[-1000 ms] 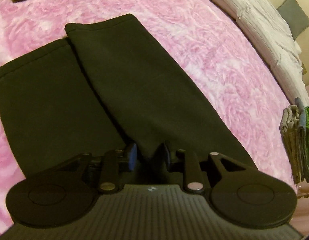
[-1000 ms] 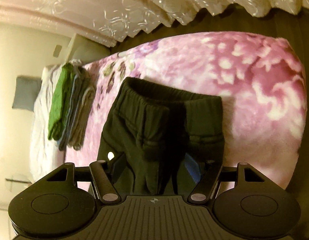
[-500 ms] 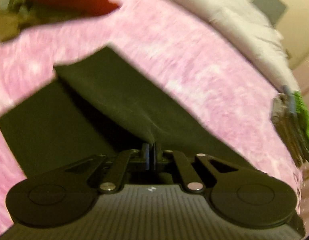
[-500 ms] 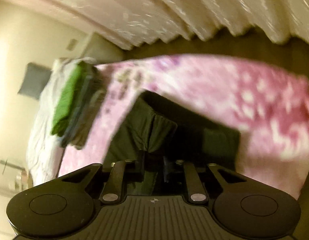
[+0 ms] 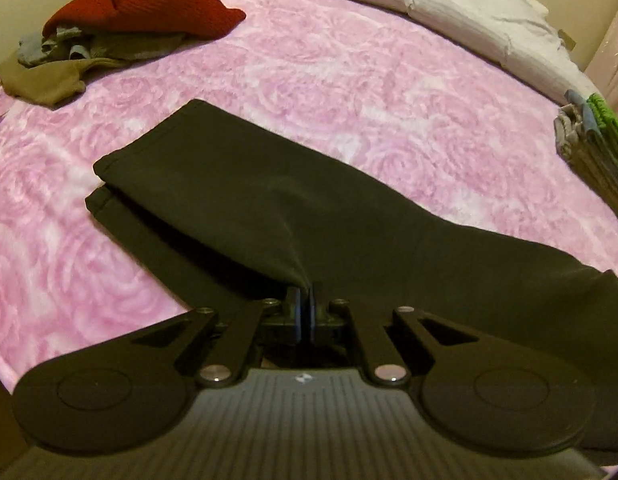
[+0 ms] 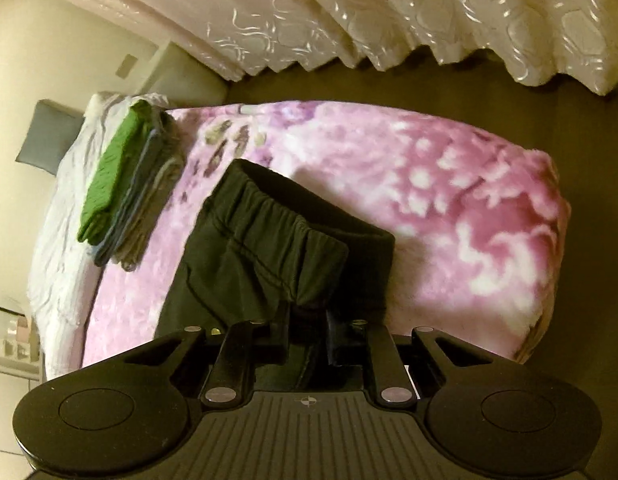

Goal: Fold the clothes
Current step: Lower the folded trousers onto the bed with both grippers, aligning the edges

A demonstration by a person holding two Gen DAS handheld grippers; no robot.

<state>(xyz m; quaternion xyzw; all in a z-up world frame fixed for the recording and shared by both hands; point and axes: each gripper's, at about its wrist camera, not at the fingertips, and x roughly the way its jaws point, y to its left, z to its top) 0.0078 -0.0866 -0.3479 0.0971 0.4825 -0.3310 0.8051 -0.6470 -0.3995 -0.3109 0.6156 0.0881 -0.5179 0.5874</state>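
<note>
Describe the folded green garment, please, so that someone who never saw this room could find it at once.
Start from the bed with the pink floral blanket. Near its white pillow end, a small stack of folded clothes lies beside the waistband of the black trousers. The green garment is the top layer of that stack, the only bright green piece; the layers under it are blue and grey.

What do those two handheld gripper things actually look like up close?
Both look alike. The left gripper and right gripper are matte black plastic: a ribbed central body bearing a small white crosshair mark, two round discs at the sides, angled link arms with silver pivot pins, and narrow bluish pads on the fingers. No cables, hands or sleeves show.
</note>
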